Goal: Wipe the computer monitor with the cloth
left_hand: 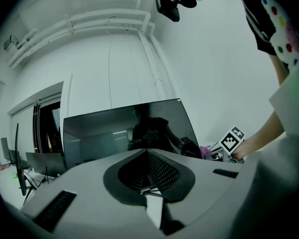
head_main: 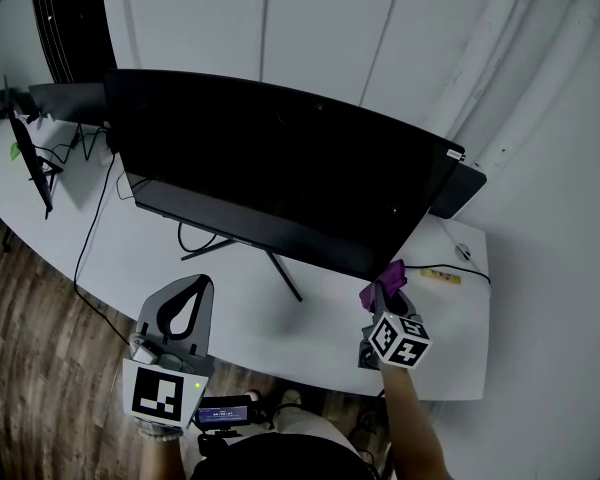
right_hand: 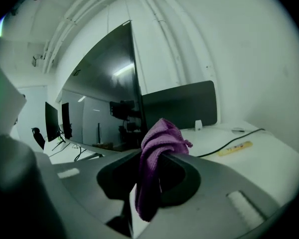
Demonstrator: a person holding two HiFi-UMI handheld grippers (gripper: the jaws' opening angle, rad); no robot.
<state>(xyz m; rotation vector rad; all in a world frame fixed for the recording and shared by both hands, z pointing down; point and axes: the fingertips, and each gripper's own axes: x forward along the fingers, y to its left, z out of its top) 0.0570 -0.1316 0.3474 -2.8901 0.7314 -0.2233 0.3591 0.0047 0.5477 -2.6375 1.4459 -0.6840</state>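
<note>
A big black computer monitor [head_main: 280,173] stands on a white desk [head_main: 230,308], its screen dark. In the head view my right gripper [head_main: 388,290] is shut on a purple cloth [head_main: 384,283] just below the screen's lower right corner. In the right gripper view the cloth [right_hand: 158,146] bulges out from between the jaws, with the monitor [right_hand: 112,86] seen edge-on to the left. My left gripper [head_main: 200,282] hangs over the desk's front edge, shut and empty, pointing at the screen [left_hand: 124,131]. The left gripper [left_hand: 146,152] view also catches the right gripper's marker cube [left_hand: 232,139].
A second dark monitor [head_main: 460,190] stands behind at the right, another [head_main: 68,101] at the far left beside a thin stand [head_main: 32,163]. Cables [head_main: 92,233] trail over the desk. A mouse [head_main: 464,252] and a yellow strip [head_main: 442,277] lie at the right. Wooden floor [head_main: 30,368] lies below.
</note>
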